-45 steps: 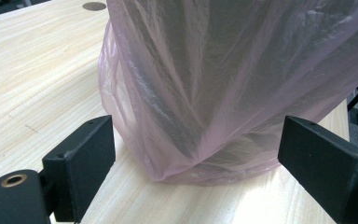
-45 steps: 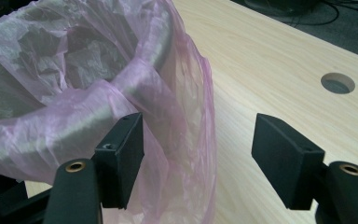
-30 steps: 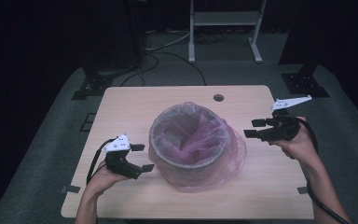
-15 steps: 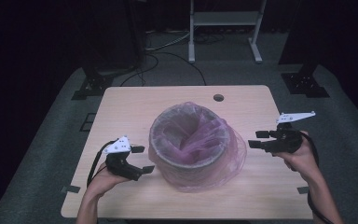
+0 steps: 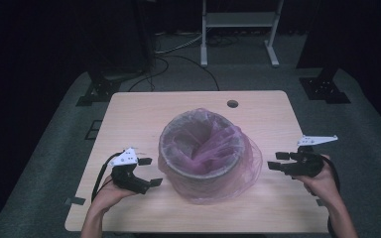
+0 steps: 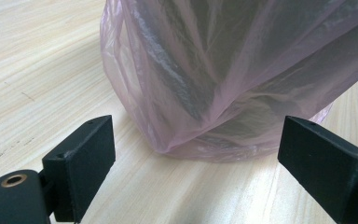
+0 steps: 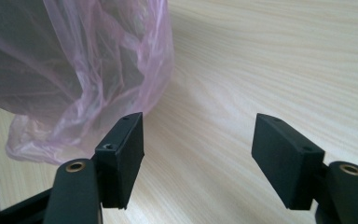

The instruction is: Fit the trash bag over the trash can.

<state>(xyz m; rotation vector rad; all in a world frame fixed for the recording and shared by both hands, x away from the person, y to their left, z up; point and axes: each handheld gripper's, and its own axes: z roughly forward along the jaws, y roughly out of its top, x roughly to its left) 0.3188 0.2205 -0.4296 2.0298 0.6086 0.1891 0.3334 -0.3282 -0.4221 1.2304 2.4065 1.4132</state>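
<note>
while both my tools sit low at either side of it, the bin (image 5: 201, 148) stands upright near the middle of the pale wooden worktop (image 5: 139, 114), lined with a thin pink bag (image 5: 245, 171) whose loose plastic drapes over the rim and pools around the base. my left tool (image 5: 149, 172) rests just beside the bin's left flank, jaws spread wide with nothing between them; in the left gripper view the crumpled pink film (image 6: 214, 93) and the grey wall behind it rise just beyond the jaws, apart from both pads. my right tool (image 5: 278, 162) hovers close above the worktop at the bin's right, pointing toward it, jaws likewise wide and empty; in the right gripper view the hem of the bag (image 7: 88, 93) hangs next to the left-hand jaw, though i cannot tell whether plastic and pad touch. a small round hole (image 5: 232, 104) marks the worktop's far edge behind the bin. a hand (image 5: 322, 181) grips the right tool from below.
</note>
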